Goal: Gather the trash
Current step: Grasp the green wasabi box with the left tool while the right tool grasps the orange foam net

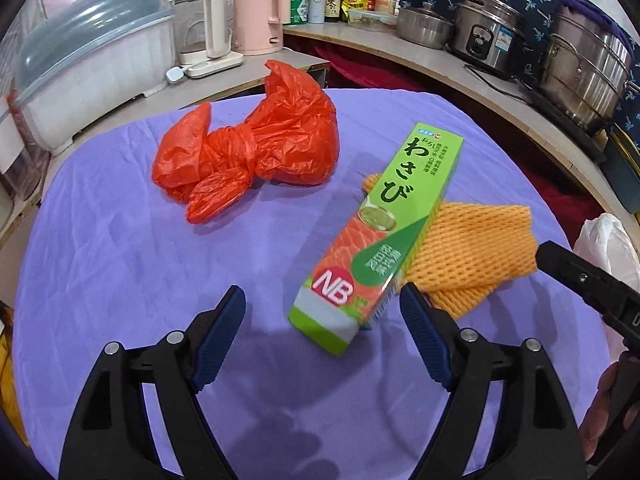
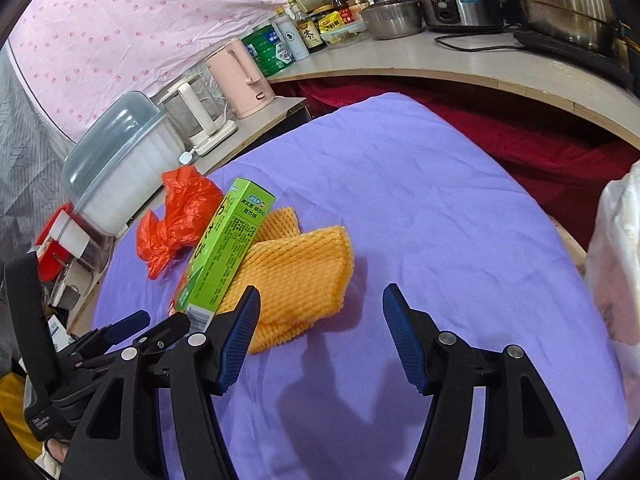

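A green wasabi box lies on the purple cloth, its far part resting on an orange foam net. A knotted red plastic bag sits behind and to the left. My left gripper is open, and the box's near end sits between its fingers with neither pad pressing on it. In the right wrist view, my right gripper is open over bare cloth. The foam net and the box lie by its left finger, and the red bag lies beyond.
A white plastic bag hangs at the table's right edge. Behind the table, a side shelf holds a covered dish rack and kettles. A curved counter carries bottles, a rice cooker and steel pots.
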